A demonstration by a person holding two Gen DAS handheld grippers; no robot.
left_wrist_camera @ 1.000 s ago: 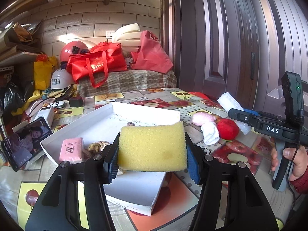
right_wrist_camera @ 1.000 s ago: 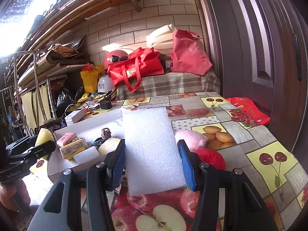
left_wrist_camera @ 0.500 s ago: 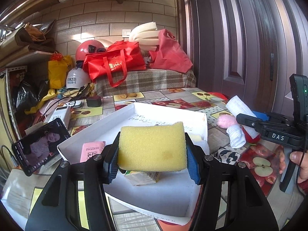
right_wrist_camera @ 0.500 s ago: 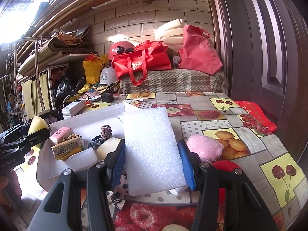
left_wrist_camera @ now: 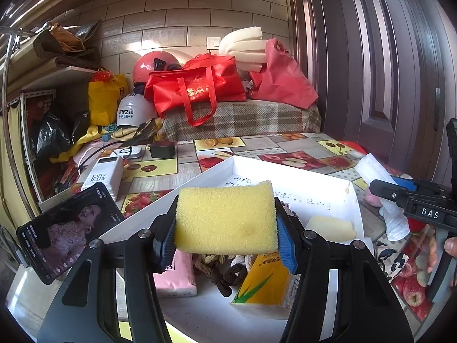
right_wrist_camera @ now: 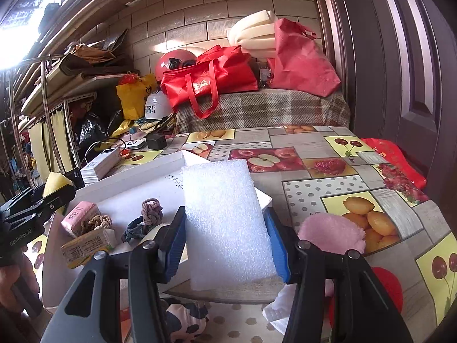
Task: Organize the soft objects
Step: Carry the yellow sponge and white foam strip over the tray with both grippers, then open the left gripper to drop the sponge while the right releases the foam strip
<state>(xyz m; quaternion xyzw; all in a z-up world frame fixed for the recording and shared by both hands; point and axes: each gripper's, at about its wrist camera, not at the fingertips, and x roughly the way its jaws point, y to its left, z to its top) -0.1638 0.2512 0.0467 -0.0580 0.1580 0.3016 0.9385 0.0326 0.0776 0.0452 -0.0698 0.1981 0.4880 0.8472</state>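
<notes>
1. You have two grippers: the left gripper [left_wrist_camera: 225,235] and the right gripper [right_wrist_camera: 225,238]; each clamps one piece.
2. One yellow sponge [left_wrist_camera: 225,217]; one white foam sheet [right_wrist_camera: 225,223].
3. One white tray [left_wrist_camera: 314,197]; inside, two tissue packs: a pink pack [left_wrist_camera: 175,275], near left; a yellow pack [left_wrist_camera: 264,284], near right.
4. Two helmets at the far wall: a red helmet [left_wrist_camera: 152,67]; a white helmet [left_wrist_camera: 132,113].

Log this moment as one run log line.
left gripper: shut on yellow sponge | right gripper: shut on white foam sheet | both over white box
</notes>
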